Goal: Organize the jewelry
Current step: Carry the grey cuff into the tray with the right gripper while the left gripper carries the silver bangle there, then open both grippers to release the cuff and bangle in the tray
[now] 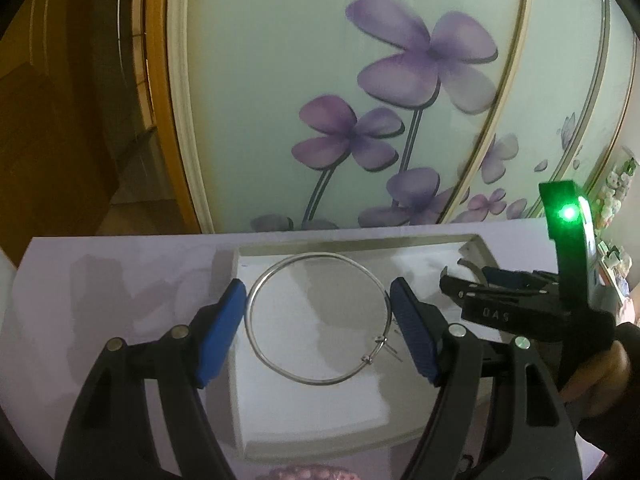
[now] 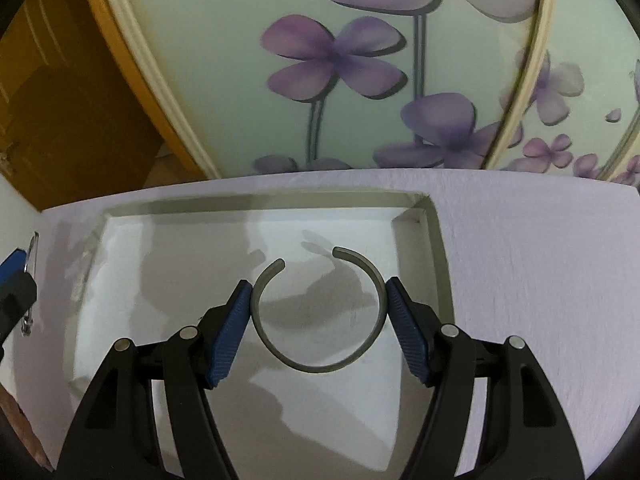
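Note:
My left gripper [image 1: 318, 300] is shut on a thin silver wire bangle [image 1: 256, 340] with a small clasp; its blue pads touch the ring's two sides and hold it over a shallow white tray [image 1: 312, 424]. My right gripper [image 2: 319, 300] is shut on a grey open cuff bracelet [image 2: 316, 366], gap facing away, above the same tray [image 2: 424, 216]. The right gripper also shows in the left wrist view [image 1: 472, 280] at the right, and the left gripper's blue tip [image 2: 10, 264] with the bangle's edge shows at the right wrist view's left edge.
The tray sits on a pale lilac tabletop [image 2: 540, 280]. A panel painted with purple flowers [image 1: 400, 80] stands right behind the table. A wooden door [image 1: 60, 140] is at the far left. A beaded pinkish object [image 1: 304, 474] peeks in at the bottom edge.

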The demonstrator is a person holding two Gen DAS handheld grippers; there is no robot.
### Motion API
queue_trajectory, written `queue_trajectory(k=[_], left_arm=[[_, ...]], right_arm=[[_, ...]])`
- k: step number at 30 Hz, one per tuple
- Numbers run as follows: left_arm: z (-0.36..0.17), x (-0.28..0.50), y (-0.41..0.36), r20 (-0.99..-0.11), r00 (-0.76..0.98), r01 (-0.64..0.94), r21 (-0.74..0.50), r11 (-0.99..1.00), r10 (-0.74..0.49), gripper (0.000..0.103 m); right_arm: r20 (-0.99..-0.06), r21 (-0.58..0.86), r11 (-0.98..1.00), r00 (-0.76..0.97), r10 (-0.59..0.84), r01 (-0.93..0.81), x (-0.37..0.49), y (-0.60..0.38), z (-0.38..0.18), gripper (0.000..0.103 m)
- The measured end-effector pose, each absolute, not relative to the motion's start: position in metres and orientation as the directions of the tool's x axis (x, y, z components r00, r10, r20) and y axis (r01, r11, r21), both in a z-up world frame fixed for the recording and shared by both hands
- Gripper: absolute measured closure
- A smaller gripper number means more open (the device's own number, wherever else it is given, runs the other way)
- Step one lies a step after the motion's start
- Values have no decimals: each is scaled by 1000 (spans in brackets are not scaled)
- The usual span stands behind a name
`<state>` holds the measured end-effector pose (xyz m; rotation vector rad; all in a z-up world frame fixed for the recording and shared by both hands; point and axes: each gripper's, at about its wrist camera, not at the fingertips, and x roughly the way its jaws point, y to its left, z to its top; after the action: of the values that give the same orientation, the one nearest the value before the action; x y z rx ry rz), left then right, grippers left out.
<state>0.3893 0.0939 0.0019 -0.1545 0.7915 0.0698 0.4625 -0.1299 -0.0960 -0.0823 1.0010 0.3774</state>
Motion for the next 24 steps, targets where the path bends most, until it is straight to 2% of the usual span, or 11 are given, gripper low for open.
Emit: queue_trajectory(k=[1, 3, 16, 19, 21, 24], left_arm=[[-1, 392, 94, -717, 697, -118, -111, 987, 2, 30], [-9, 397, 93, -728, 685, -112, -113, 987, -5, 30], [-37, 426, 86, -779, 626, -100, -103, 990, -18, 29], [-39, 432, 87, -794, 608, -117, -117, 986, -22, 25], [-33, 428, 91, -783, 622, -134, -136, 982, -24, 19], [-15, 408, 101, -749, 662, -152, -177, 972, -33, 18]], right_arm=[[-837, 120, 932, 470, 281, -342, 463, -131, -96, 23], [-828, 155, 926, 466, 312, -344, 456, -135, -92, 18], [-790, 147, 920, 517, 330, -363, 416, -171, -72, 18], [-770, 140, 919, 544, 335, -369, 406, -175, -66, 18], [-749, 132, 916, 567, 343, -379, 395, -180, -59, 18], [-710, 113, 914, 612, 349, -391, 374, -189, -47, 18]])
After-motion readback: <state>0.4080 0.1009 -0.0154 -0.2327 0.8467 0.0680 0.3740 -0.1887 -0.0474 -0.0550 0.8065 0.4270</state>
